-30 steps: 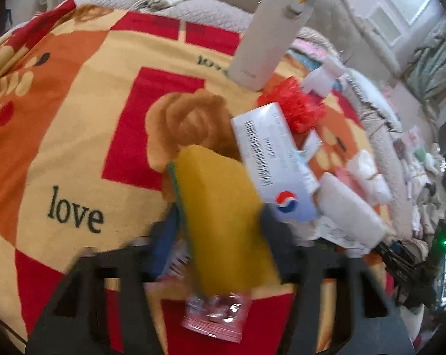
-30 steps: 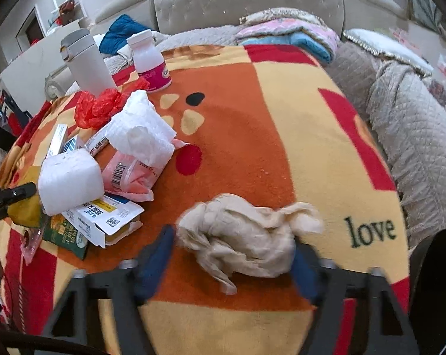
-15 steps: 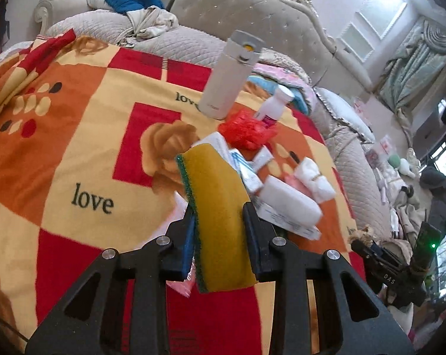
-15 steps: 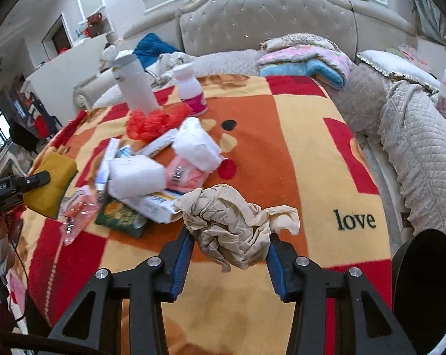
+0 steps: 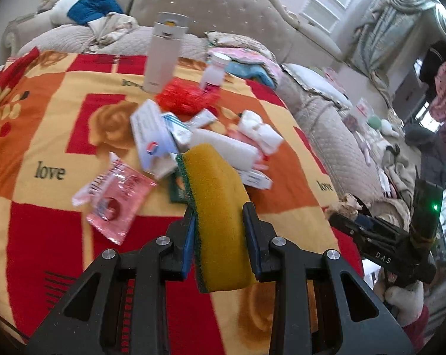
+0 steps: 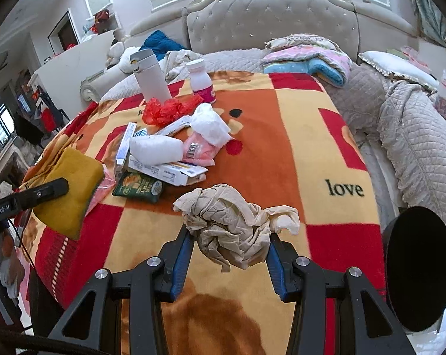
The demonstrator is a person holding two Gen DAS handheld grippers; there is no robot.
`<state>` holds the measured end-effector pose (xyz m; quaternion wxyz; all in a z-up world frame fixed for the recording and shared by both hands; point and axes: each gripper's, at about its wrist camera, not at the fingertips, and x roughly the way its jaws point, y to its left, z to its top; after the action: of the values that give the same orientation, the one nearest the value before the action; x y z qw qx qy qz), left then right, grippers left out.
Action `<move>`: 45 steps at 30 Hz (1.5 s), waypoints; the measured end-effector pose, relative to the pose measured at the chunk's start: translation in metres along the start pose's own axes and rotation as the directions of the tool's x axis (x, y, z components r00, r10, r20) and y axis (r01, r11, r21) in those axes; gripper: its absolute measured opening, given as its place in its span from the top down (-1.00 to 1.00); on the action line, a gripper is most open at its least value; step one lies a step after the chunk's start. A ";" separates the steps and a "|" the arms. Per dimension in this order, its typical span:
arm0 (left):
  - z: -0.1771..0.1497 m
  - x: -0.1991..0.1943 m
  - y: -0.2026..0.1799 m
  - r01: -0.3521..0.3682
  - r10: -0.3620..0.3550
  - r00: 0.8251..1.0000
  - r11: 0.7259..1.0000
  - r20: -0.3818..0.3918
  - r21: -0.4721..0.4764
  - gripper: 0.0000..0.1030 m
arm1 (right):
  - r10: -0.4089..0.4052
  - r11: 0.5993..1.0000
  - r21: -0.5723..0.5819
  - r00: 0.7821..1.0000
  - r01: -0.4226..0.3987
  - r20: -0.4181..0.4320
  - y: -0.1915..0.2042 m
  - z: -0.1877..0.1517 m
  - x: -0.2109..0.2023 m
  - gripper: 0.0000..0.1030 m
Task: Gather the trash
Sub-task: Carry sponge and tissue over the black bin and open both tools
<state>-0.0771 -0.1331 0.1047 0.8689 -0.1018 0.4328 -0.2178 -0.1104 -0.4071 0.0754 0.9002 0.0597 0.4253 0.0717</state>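
The yellow sponge sits clamped in the left gripper and the crumpled beige paper in the right gripper, both lifted clear of the blanket, nearer than its trash pile.

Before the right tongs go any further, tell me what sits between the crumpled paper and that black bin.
Nothing visible: the right tongs hold the crumpled paper above bare blanket, with the black bin beside it.
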 end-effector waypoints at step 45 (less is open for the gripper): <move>-0.016 0.122 -0.182 0.194 -0.160 0.968 0.966 -0.193 0.173 0.46 | -0.147 0.957 0.252 0.989 0.142 0.001 -0.166 -0.056 -0.050 0.14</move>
<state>-0.0780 -0.3503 0.0754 0.8096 -0.0366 0.4747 -0.3434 -0.1725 -0.5768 0.0497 0.8924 0.1424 0.4253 -0.0493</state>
